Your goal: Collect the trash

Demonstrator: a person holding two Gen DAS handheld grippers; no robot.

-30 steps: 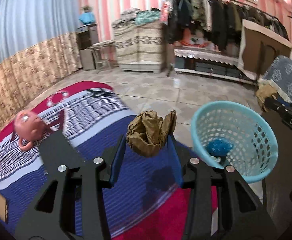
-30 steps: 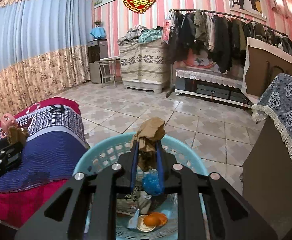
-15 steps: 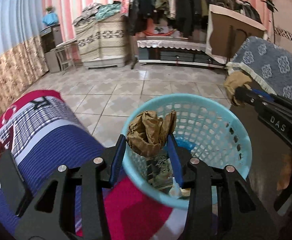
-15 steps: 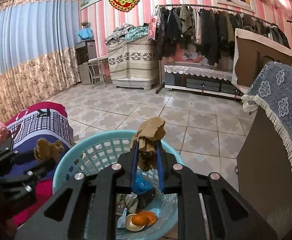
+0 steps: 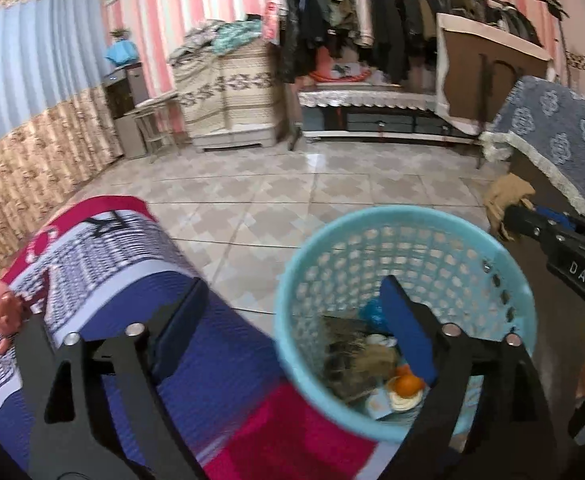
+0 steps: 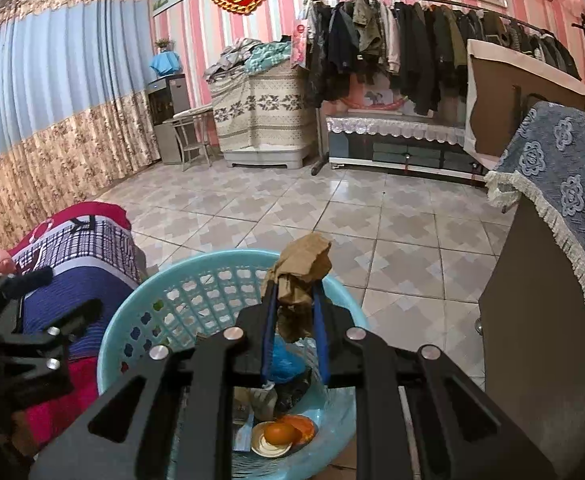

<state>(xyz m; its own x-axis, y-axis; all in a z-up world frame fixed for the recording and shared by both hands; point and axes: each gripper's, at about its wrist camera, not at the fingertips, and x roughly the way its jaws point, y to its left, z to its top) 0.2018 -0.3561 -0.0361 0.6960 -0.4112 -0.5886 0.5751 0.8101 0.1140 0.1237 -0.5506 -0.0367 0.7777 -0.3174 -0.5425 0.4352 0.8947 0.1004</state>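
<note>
Left gripper (image 5: 292, 312) fingers apart straddling basket (image 5: 508, 264) rim, right gripper (image 6: 294, 304) fingers clamped on brown paper (image 6: 304, 264) above basket

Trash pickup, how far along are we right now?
Partly done. The blue basket already holds scraps, an orange and a brown paper wad, and the left gripper is open and empty at its rim. In hand: the right gripper is shut on a crumpled brown paper above the basket, not yet dropped. Whether more trash lies elsewhere cannot be seen.
</note>
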